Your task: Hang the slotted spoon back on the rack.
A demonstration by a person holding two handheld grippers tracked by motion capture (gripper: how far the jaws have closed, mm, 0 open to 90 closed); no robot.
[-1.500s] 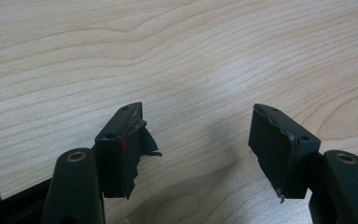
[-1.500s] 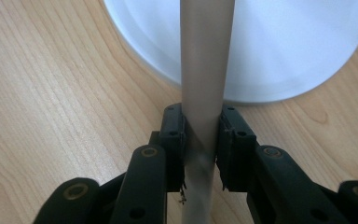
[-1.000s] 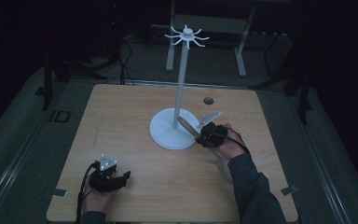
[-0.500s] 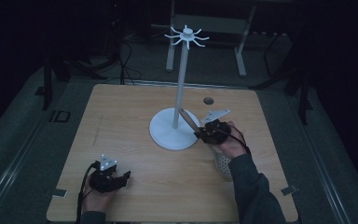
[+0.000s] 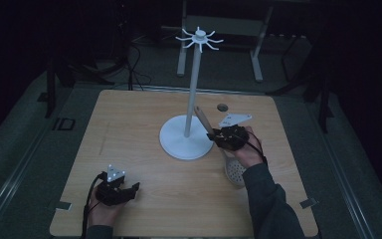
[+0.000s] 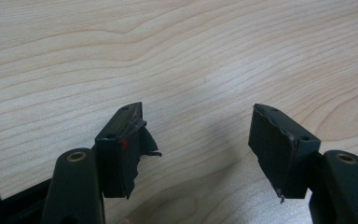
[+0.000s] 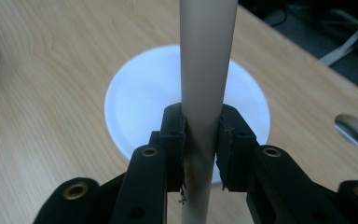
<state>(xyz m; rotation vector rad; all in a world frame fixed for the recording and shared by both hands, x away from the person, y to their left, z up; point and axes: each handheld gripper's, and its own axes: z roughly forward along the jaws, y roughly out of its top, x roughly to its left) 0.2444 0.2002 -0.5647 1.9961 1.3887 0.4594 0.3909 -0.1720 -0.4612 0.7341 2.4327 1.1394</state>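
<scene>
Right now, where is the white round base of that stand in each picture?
High view: the white base sits mid-table, just left of the right gripper.
Right gripper view: upper centre, behind the clamped handle.
Left gripper view: the wooden table beyond the left gripper.
Shared landmark: the table's round hole.

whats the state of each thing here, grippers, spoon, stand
left gripper: open, empty, low over the table
right gripper: shut on the slotted spoon handle
slotted spoon: held tilted, handle toward the stand, head low by the table
stand: upright on the table, hooks bare
</scene>
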